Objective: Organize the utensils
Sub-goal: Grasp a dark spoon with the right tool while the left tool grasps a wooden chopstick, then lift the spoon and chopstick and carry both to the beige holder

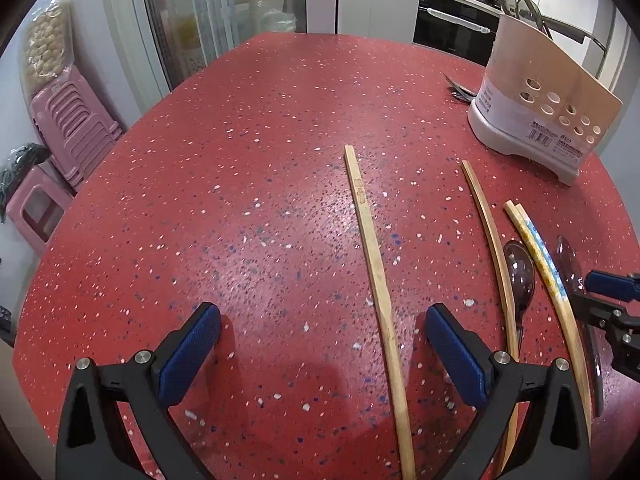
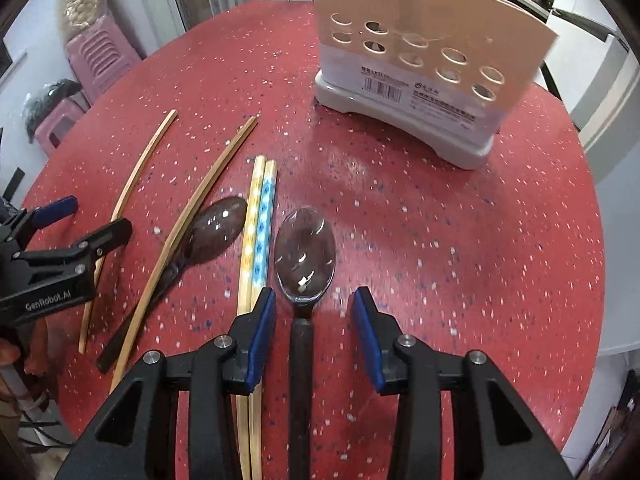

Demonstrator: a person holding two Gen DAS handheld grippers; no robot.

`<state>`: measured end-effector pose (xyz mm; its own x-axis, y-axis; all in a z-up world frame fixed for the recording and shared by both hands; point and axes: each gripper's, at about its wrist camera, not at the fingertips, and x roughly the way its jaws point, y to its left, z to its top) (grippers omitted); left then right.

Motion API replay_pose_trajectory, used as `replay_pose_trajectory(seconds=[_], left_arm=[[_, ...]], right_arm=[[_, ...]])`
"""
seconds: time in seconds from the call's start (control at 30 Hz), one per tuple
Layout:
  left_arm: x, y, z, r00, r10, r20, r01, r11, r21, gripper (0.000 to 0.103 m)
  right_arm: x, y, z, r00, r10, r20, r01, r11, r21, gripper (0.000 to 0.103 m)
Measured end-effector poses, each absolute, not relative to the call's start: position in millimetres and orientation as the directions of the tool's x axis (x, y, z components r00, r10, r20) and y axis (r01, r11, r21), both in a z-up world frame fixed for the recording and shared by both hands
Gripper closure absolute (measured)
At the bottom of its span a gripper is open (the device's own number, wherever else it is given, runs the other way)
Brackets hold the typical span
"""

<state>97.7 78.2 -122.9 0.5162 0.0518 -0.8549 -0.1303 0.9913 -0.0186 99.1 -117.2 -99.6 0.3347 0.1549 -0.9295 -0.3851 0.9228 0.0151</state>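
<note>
My right gripper [image 2: 314, 296] hovers over a dark-handled spoon [image 2: 306, 252]. Its jaws stand partly apart on either side of the handle, and neither pad touches it. To the spoon's left lie a pair of patterned chopsticks [image 2: 260, 220], a second spoon [image 2: 218, 228] and two plain bamboo chopsticks [image 2: 212, 184]. The beige utensil holder [image 2: 420, 80] stands at the back. My left gripper [image 1: 322, 312] is wide open low over the red table [image 1: 240, 160], and one plain chopstick [image 1: 370, 240] lies between its fingers untouched. The holder [image 1: 540, 112] is at the far right.
Dark utensils [image 1: 460, 88] lie behind the holder. Pink stools [image 1: 68, 128] are stacked past the table's left edge. Kitchen counters and an oven [image 1: 452, 28] sit at the back. The table's rounded right edge [image 2: 596, 280] is near the right gripper.
</note>
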Motion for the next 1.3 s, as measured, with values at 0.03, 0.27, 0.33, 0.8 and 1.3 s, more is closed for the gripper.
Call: replay_pose_trajectory(seconds=[0.03,0.27,0.33,0.8,1.3], left_arm=[[100,78,-123,0.512,0.046,-0.858,-0.128,0.992,-0.023,0.0],[113,75,-120,0.479,0.027,-0.877,-0.103,0.994,-0.025,0.0],[115,71,-117,0.473,0.012,-0.881,-0.073,0.997,-0.025,0.0],[105,58,-102,0.505,-0.102,-0.857,0.026,0.994,-0.103,0.072],[68,71,-24,0.715,-0.205,-0.668,0.043,0.967,-0.251,0.072]], right_arm=[[102,-114,-99,0.329,0.144,-0.933,-0.394,0.919,0.003,0.059],[105,-109,-99,0.307,0.133,-0.942,-0.404,0.915,-0.002,0.063],[105,-108,-98,0.307,0.143,-0.941,-0.409,0.912,0.005,0.076],[92,-168,-75,0.384,0.319,-0.866,-0.357,0.917,0.18,0.091],[83,-197,-17,0.514,0.444,-0.734,-0.35,0.89,0.294,0.091]])
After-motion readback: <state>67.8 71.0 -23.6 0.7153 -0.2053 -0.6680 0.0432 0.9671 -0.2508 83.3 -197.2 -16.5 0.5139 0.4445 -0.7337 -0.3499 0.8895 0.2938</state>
